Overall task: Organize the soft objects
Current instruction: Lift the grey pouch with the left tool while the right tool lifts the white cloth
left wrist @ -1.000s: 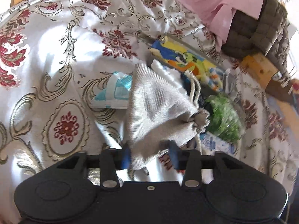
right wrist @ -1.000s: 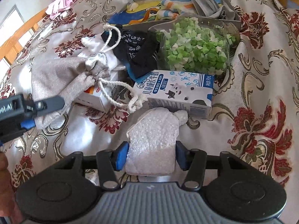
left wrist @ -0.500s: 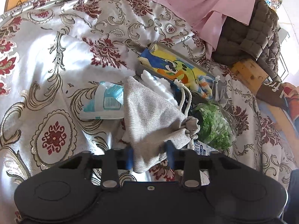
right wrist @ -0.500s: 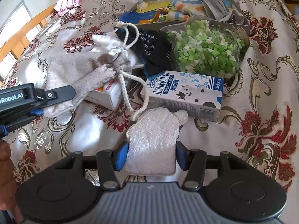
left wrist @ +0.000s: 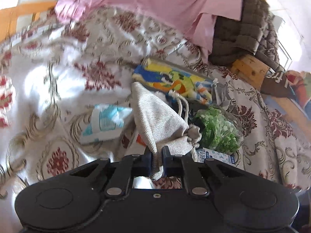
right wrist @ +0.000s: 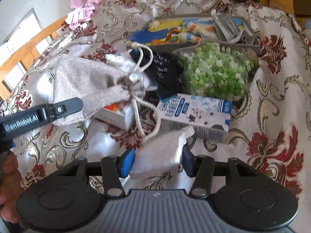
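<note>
My left gripper (left wrist: 156,155) is shut on a corner of a grey drawstring pouch (left wrist: 161,120) and holds it above the bedspread. The pouch also shows in the right wrist view (right wrist: 87,81), with the left gripper's finger (right wrist: 64,107) clamped on it and its white cord (right wrist: 140,104) hanging loose. My right gripper (right wrist: 157,160) holds a white glittery soft piece (right wrist: 161,155) between its blue pads. A colourful cartoon cloth (right wrist: 175,32) lies in a grey tray (right wrist: 250,31) behind.
A clear container of green paper stars (right wrist: 215,69), a milk carton (right wrist: 196,114), a black cloth (right wrist: 165,71) and a small white box (right wrist: 116,114) lie in a heap. A blue-white packet (left wrist: 107,122) lies left. Pink fabric (left wrist: 165,5) and a brown cushion (left wrist: 243,31) lie behind.
The left gripper's jaws closed tight on the pouch corner and lifted it; the pouch and cord rose off the heap. The right gripper kept its white piece and moved slightly.
</note>
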### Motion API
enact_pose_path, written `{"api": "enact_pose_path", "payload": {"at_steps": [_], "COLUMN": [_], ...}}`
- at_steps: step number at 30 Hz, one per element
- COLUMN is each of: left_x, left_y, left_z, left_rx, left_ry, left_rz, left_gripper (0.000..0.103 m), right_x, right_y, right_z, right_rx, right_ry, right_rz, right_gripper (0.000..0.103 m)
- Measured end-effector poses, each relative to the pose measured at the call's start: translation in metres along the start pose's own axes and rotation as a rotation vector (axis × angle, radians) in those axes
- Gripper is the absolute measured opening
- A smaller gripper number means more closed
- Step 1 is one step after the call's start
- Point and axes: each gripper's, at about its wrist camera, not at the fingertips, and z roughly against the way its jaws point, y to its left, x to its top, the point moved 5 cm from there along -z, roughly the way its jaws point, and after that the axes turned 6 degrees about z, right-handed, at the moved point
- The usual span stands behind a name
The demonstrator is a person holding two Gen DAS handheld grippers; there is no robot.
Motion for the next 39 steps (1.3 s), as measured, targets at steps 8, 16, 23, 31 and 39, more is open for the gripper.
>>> {"api": "enact_pose_path", "payload": {"at_steps": [8, 16, 23, 31, 39], "left_x": [-0.006, -0.007, -0.006, -0.004, -0.004], "left_y": [-0.017, -0.013, -0.012, -0.012, -0.018], "left_z": [0.008, 0.003, 0.005, 0.005, -0.016], "left_rx": [0.045, 0.021, -0.026, -0.090, -0.129], "left_ry": [-0.064, -0.022, -0.016, -0.004, 0.033], "left_rz": [-0.173, -0.124, -0.081, -0.033, -0.020], "left_gripper": [0.011, 0.011, 0.012, 0.013, 0.020], "right_x": [0.000, -0.007, -0.004, -0.006, -0.006], "right_y": [-0.001, -0.004, -0.008, -0.002, 0.007], "right_z": [-0.001, -0.011, -0.009, -0.025, -0.029], "right_rx": [-0.002, 0.132, 0.317, 0.260, 0.216], "right_ry": [0.010, 0.091, 0.074, 0.135, 0.129], "right_rz": [-0.004, -0.102, -0.232, -0.187, -0.140], "right_gripper": [0.033, 0.050, 0.042, 0.035, 0.022]}}
